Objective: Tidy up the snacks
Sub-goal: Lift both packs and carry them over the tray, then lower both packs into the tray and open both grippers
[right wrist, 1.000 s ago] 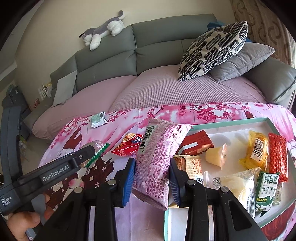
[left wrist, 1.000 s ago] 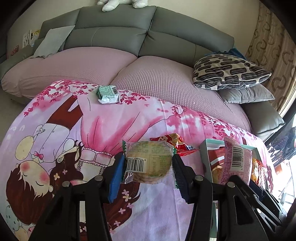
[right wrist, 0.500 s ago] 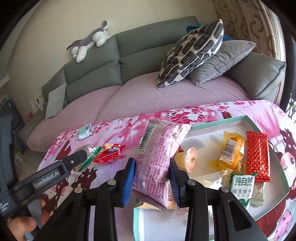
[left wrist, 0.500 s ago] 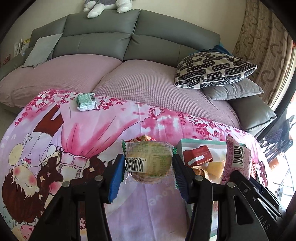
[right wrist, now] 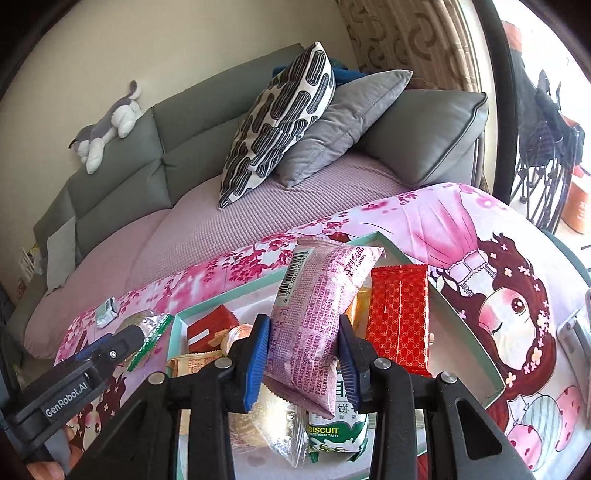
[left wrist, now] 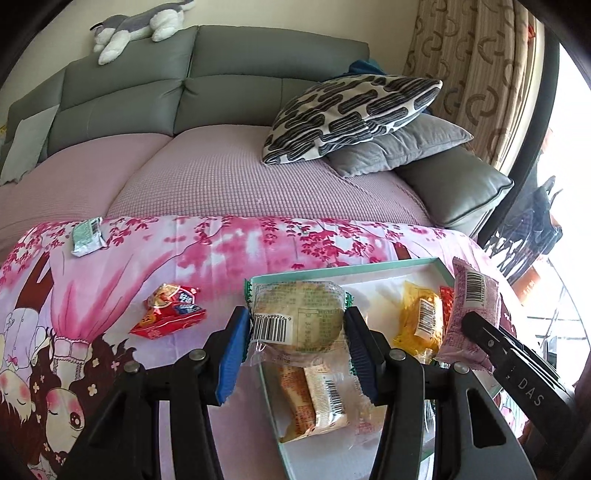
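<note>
Two gripper-mounted views look over a table covered with a pink cartoon-print cloth [left wrist: 221,251], a sofa behind it.

In the left wrist view, the left gripper [left wrist: 295,332] has its blue pads pressed on both sides of a clear-wrapped round cake [left wrist: 297,314], barcode facing the camera. The cake hangs above the near left corner of a shallow mint-edged tray [left wrist: 332,271]. Only this view shows a red snack packet [left wrist: 170,310] lying on the cloth just left of the tray, and two slim wrapped bars [left wrist: 314,395] in the tray under the cake. A yellow packet [left wrist: 421,317] lies further right in the tray. At the right edge the other gripper's black arm carries a pink bag [left wrist: 471,314]. Farther back, a small green-and-silver packet [left wrist: 86,236] sits near the cloth's far edge.

In the right wrist view, the right gripper [right wrist: 304,352] is clamped tight on that pink bag [right wrist: 317,314], which stands upright between the pads above the tray's middle. Only here can you see what lies beneath: a green-and-white biscuit pack [right wrist: 332,432] and a clear-wrapped round snack [right wrist: 266,417] close below, a red patterned packet [right wrist: 400,317] just right of the bag, and a dark red packet [right wrist: 210,328] toward the tray's far left. The left gripper enters at lower left.

Beyond the table, the sofa [left wrist: 207,173] holds a black-and-white patterned pillow [left wrist: 351,114] on a grey cushion [left wrist: 399,144], with a plush dog [left wrist: 136,29] on the backrest.
</note>
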